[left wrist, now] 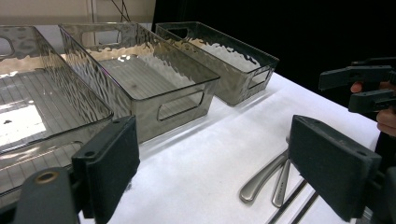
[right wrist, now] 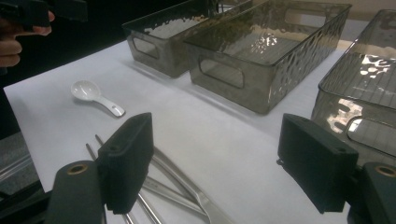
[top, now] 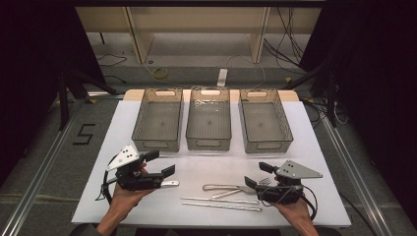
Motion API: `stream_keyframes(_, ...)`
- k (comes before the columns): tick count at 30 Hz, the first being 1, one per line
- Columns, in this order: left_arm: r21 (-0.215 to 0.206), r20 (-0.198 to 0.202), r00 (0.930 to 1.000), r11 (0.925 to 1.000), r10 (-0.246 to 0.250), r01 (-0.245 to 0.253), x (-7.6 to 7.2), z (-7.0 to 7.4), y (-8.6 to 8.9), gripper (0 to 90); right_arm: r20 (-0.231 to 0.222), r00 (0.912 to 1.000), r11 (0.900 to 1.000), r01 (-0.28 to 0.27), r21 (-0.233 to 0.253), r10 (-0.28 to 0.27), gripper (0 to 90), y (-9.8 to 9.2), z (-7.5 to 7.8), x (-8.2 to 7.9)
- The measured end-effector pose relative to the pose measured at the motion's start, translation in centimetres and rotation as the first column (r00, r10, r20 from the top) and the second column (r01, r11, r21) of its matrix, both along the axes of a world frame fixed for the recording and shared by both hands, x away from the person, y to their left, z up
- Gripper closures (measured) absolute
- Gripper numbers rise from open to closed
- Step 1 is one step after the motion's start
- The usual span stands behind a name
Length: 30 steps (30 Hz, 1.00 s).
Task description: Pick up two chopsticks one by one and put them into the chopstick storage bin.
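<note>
On the white mat, a fork (top: 265,181) and a metal handle (top: 220,187) lie by my right gripper (top: 259,175), which is open and holds nothing. Two metal chopsticks (top: 221,203) lie side by side nearer the front edge. A small white spoon (right wrist: 91,93) rests on the left part of the mat, just right of my left gripper (top: 160,163), also open with nothing between its pads. In the left gripper view the cutlery handles (left wrist: 261,179) lie beyond the gripper (left wrist: 222,168). In the right gripper view the metal pieces (right wrist: 168,186) run under the gripper (right wrist: 222,161).
Three clear grey bins stand in a row at the back of the mat: left (top: 152,145), middle (top: 208,143), right (top: 269,145). White mat shows between the bins and the cutlery. Cables and a shelf unit lie on the floor behind the table.
</note>
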<state>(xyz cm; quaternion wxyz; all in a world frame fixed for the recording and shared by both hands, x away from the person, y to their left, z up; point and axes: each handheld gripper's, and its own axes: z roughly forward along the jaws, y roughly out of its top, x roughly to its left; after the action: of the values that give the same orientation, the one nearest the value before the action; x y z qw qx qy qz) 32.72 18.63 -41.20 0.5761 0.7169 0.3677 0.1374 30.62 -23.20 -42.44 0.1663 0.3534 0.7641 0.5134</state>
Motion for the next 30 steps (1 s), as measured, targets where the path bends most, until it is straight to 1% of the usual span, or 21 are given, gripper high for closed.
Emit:
stream_keyframes(1,0.0,-0.001,1.0,1.0,0.0,0.0,0.0,0.0,0.0,16.1,-0.006,0.9999,1.0,-0.01,-0.013,0.01,27.7,0.1,0.1,0.1)
stream_keyframes(3,-0.002,-0.001,1.0,1.0,0.001,-0.001,0.0,0.0,0.0,16.1,-0.011,0.9998,1.0,-0.015,-0.017,0.015,27.7,0.1,0.1,0.1)
stream_keyframes(5,-0.004,-0.001,1.0,1.0,0.002,-0.002,0.0,0.0,0.0,16.1,-0.023,0.9991,0.999,-0.036,-0.037,0.035,27.7,0.4,0.3,0.1)
stream_keyframes(8,-0.002,0.0,1.0,1.0,0.003,-0.003,0.0,0.0,0.0,16.1,-0.032,0.997,0.995,-0.073,-0.063,0.071,27.8,0.8,0.6,0.0)
stream_keyframes(10,-0.002,0.0,1.0,1.0,0.003,-0.003,0.1,0.0,0.0,16.1,-0.04,0.9951,0.991,-0.093,-0.094,0.09,28.1,1.1,0.8,0.2)
stream_keyframes(11,-0.002,0.0,1.0,1.0,0.002,-0.002,0.1,0.0,0.1,16.1,-0.04,0.9951,0.991,-0.093,-0.094,0.09,28.1,1.1,0.8,0.2)
stream_keyframes(13,-0.002,0.002,1.0,1.0,0.002,-0.002,0.1,0.0,0.0,16.1,-0.058,0.9922,0.985,-0.117,-0.124,0.111,28.7,1.4,1.0,0.3)
stream_keyframes(14,-0.003,0.001,1.0,1.0,0.003,-0.003,0.1,0.0,0.0,16.1,-0.068,0.9899,0.98,-0.133,-0.15,0.124,29.2,1.6,1.1,0.4)
stream_keyframes(15,-0.001,0.002,1.0,1.0,0.003,-0.003,0.1,0.0,0.0,16.1,-0.09,0.9849,0.967,-0.163,-0.194,0.148,30.1,2.0,1.2,0.6)
stream_keyframes(16,-0.001,0.001,1.0,1.0,0.003,-0.003,0.1,0.0,0.0,16.1,-0.11,0.9808,0.961,-0.182,-0.211,0.161,30.8,2.2,1.3,0.8)
stream_keyframes(17,-0.002,0.001,1.0,1.0,0.003,-0.003,0.1,0.0,0.0,16.1,-0.11,0.9808,0.961,-0.182,-0.211,0.161,30.8,2.2,1.3,0.8)
stream_keyframes(18,-0.003,0.001,1.0,1.0,0.004,-0.004,0.1,0.0,0.0,16.1,-0.15,0.9708,0.944,-0.22,-0.246,0.187,32.4,2.7,1.4,1.0)
stream_keyframes(19,-0.002,0.001,1.0,1.0,0.005,-0.005,0.1,0.0,0.0,16.1,-0.15,0.9708,0.944,-0.22,-0.246,0.187,32.4,2.7,1.4,1.0)
stream_keyframes(22,-0.003,0.0,1.0,1.0,0.009,-0.009,0.2,0.0,0.1,16.1,-0.186,0.9607,0.914,-0.257,-0.315,0.206,34.6,3.6,1.4,1.3)
stream_keyframes(23,-0.003,0.0,1.0,0.9999,0.01,-0.01,0.2,0.0,0.1,16.1,-0.199,0.9566,0.9,-0.271,-0.341,0.213,35.4,4.0,1.3,1.4)
stream_keyframes(24,-0.004,0.001,1.0,0.9999,0.01,-0.01,0.2,0.0,0.1,16.1,-0.234,0.9435,0.867,-0.312,-0.389,0.235,37.0,4.7,1.1,1.5)
stream_keyframes(26,-0.003,0.002,0.9999,0.9999,0.011,-0.011,0.1,0.0,0.1,16.1,-0.275,0.9263,0.834,-0.357,-0.421,0.258,39.1,5.4,0.7,1.6)
stream_keyframes(27,0.0,0.002,1.0,1.0,0.009,-0.009,0.1,0.0,0.2,16.1,-0.292,0.9175,0.814,-0.38,-0.44,0.27,40.6,5.7,0.6,1.7)
stream_keyframes(28,-0.002,0.002,0.9999,0.9999,0.01,-0.01,0.1,0.0,0.1,16.1,-0.292,0.9175,0.814,-0.38,-0.44,0.27,40.6,5.7,0.6,1.7)
stream_keyframes(29,-0.001,0.003,0.9999,1.0,0.01,-0.01,0.1,0.0,0.1,16.1,-0.309,0.9065,0.782,-0.409,-0.47,0.288,44.0,6.4,0.1,1.6)
stream_keyframes(30,-0.001,0.003,1.0,1.0,0.009,-0.009,0.1,0.0,0.1,16.1,-0.315,0.9012,0.769,-0.422,-0.48,0.297,45.3,6.7,-0.1,1.6)
